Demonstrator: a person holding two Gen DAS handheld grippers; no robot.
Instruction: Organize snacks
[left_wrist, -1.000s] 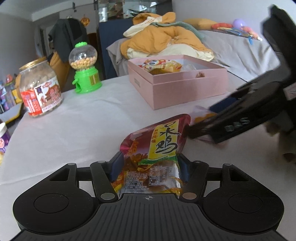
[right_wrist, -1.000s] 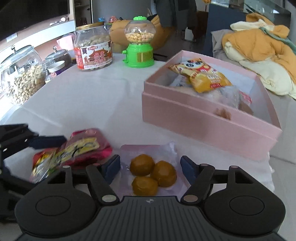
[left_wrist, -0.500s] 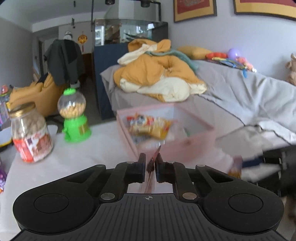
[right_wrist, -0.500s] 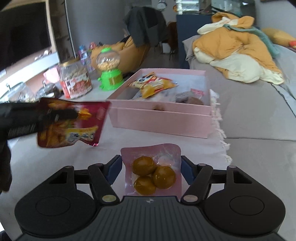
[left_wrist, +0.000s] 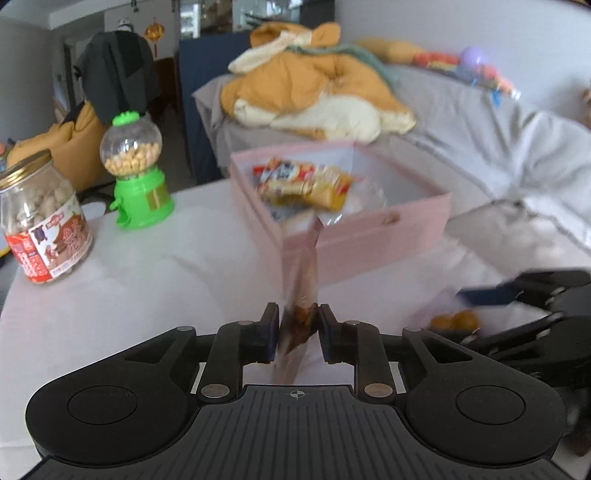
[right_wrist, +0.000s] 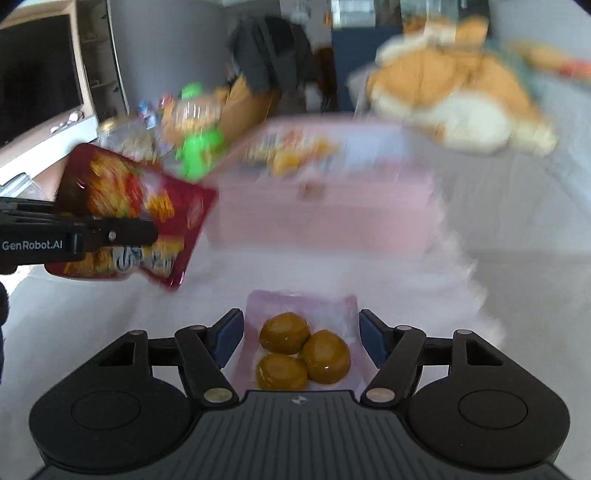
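Note:
My left gripper (left_wrist: 298, 325) is shut on a red snack packet (left_wrist: 301, 295), held edge-on in the air in front of the pink box (left_wrist: 369, 243). In the right wrist view the packet (right_wrist: 125, 206) hangs flat from the left gripper (right_wrist: 122, 232) at the left. My right gripper (right_wrist: 301, 336) holds a clear pink pouch with three brown round snacks (right_wrist: 299, 350) between its fingers, lifted above the white tablecloth. The pink box (right_wrist: 325, 218) lies ahead and holds a yellow snack bag (left_wrist: 306, 181).
A green candy dispenser (left_wrist: 136, 173) and a nut jar (left_wrist: 40, 221) stand on the table's left. A grey sofa with an orange and cream blanket (left_wrist: 314, 92) lies behind the box. The right gripper (left_wrist: 524, 314) shows at the lower right of the left wrist view.
Both grippers have lifted their snacks off the table. The left gripper closed on the red packet and turned it edge-on. Both have moved closer to the pink box.

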